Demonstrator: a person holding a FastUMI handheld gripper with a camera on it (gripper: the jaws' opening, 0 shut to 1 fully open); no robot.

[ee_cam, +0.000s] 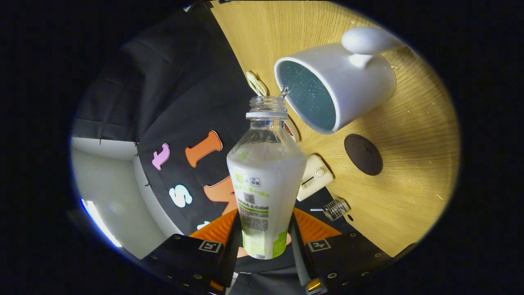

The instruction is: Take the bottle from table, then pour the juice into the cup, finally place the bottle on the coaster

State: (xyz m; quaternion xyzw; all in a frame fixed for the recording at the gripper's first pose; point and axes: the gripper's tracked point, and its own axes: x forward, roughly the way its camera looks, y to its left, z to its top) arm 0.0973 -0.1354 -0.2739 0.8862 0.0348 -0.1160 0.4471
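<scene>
One tool [264, 241], two fingers [233, 241] closed against the sides of one uncapped bottle [266, 180] of white liquid. One white cup [348, 82], one handle, blue-green interior, on one wooden bench [409, 172]. One dark round coaster [363, 154] beside the cup. One cream-coloured small device [314, 177] near the bench edge. One small clear ribbed object [336, 208] just beyond it. One pale round slice-like piece [256, 83] behind the bottle neck.
</scene>
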